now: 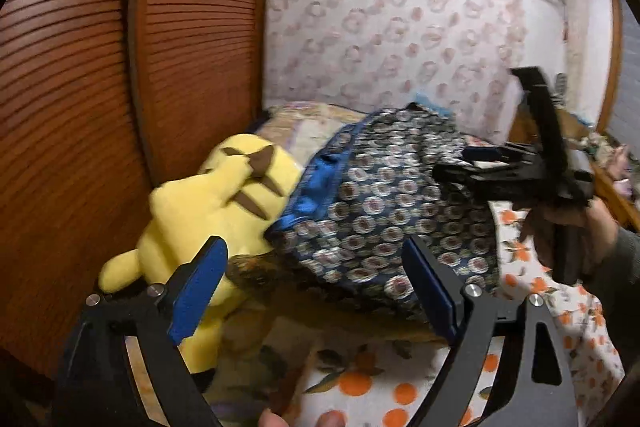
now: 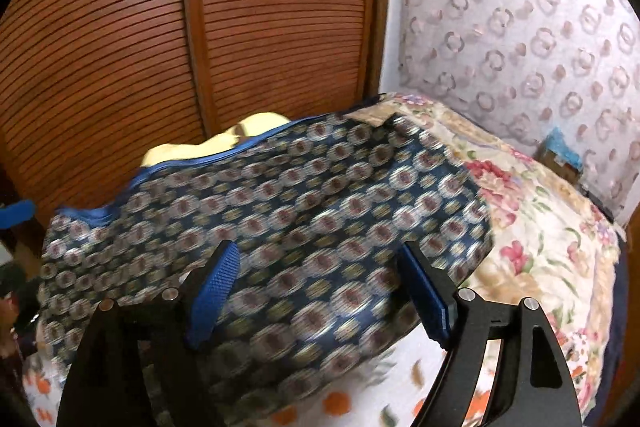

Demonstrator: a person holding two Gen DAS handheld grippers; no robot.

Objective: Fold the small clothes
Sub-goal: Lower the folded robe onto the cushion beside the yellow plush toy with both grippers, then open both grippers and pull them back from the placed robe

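Note:
A dark blue garment [image 1: 400, 195] printed with round medallions and edged in bright blue lies bunched on the bed. In the right wrist view the garment [image 2: 300, 195] spreads wide and is blurred. My left gripper [image 1: 314, 251] is open just short of its near edge, with nothing pressed between the pads. My right gripper [image 2: 320, 253] hovers open over the cloth, its pads apart and empty. In the left wrist view the right gripper [image 1: 456, 163] sits at the right above the garment, held by a hand [image 1: 600, 227].
A yellow plush toy [image 1: 208, 203] leans against the brown louvred wardrobe door [image 1: 80, 107] left of the garment, and shows only as a yellow top [image 2: 240, 135] behind it. The bed sheet [image 1: 360, 387] has orange flowers. A floral quilt [image 2: 540, 235] lies right, by the patterned wall.

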